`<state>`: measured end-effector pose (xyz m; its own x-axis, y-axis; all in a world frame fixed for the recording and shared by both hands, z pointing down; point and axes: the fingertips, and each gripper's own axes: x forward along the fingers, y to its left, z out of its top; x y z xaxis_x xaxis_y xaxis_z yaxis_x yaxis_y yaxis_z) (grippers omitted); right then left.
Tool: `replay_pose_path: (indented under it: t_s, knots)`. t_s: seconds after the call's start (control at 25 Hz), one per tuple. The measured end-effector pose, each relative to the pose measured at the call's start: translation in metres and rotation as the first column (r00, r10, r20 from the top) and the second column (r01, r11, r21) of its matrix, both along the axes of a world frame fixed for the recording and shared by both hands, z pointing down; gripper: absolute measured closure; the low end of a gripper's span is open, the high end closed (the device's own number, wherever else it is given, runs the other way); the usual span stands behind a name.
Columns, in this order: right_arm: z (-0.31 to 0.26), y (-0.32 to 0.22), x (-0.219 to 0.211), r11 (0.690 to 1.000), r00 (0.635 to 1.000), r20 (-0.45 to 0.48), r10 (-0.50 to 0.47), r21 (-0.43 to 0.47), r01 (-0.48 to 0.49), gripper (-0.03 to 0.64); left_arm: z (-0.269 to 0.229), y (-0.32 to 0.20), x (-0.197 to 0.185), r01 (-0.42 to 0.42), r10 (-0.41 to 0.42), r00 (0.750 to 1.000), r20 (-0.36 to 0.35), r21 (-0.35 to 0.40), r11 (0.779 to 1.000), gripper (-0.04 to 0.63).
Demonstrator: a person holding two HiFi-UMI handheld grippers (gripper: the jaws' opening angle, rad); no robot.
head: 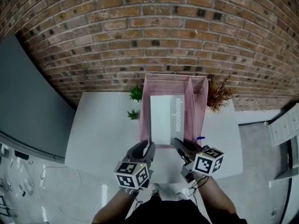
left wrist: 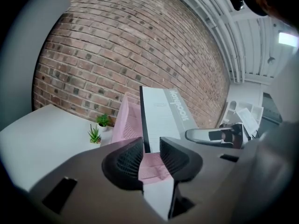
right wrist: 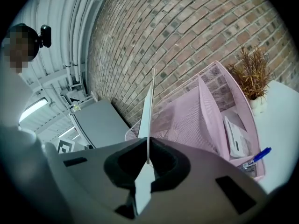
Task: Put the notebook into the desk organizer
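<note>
The white and grey notebook [head: 166, 118] is held upright over the large compartment of the pink mesh desk organizer [head: 163, 80], with its lower edge near the front rim. My right gripper [head: 179, 143] is shut on that lower edge. In the right gripper view the notebook [right wrist: 147, 115] runs edge-on straight up from the pinched jaws of my right gripper [right wrist: 148, 160]. My left gripper [head: 148, 147] is at the notebook's lower left corner. Its jaws stand apart, and pink mesh and table show through the gap of the left gripper [left wrist: 151, 150]. The notebook's [left wrist: 161, 118] dark spine rises just past the tips.
Two small green plants [head: 136, 93] [head: 133, 114] stand left of the organizer, and a dried brown plant [head: 218, 94] stands on its right. A blue pen [right wrist: 258, 156] and a white item [right wrist: 236, 136] lie in the narrow right compartment. The white table [head: 103, 134] backs onto a brick wall.
</note>
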<state>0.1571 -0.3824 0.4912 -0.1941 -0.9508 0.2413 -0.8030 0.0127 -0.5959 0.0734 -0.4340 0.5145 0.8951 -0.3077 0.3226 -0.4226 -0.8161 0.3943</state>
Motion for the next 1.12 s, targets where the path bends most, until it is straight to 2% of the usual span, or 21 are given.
replay_pose_path:
  t_s: [0.24, 0.48, 0.84, 1.12]
  knots:
    - [-0.001, -0.007, -0.001, 0.999, 0.999, -0.011, 0.032, -0.001, -0.032, 0.604, -0.018, 0.0, -0.002, -0.03, 0.034, 0.999, -0.042, 0.079, 0.996, 0.494]
    - [0.004, -0.011, -0.004, 0.998, 0.999, -0.007, 0.053, -0.022, -0.053, 0.604, -0.035, 0.008, 0.019, -0.109, 0.122, 0.991, -0.054, 0.194, 0.975, 0.494]
    - [0.01, -0.015, -0.002, 0.995, 0.996, -0.048, 0.08, -0.062, -0.083, 0.604, -0.015, 0.002, 0.043, -0.161, 0.16, 0.987, 0.024, 0.237, 0.958, 0.494]
    - [0.008, -0.019, -0.001, 0.994, 0.994, -0.078, 0.07, -0.077, -0.076, 0.589, -0.009, -0.002, 0.048, -0.167, 0.148, 0.985, 0.09, 0.27, 0.948, 0.516]
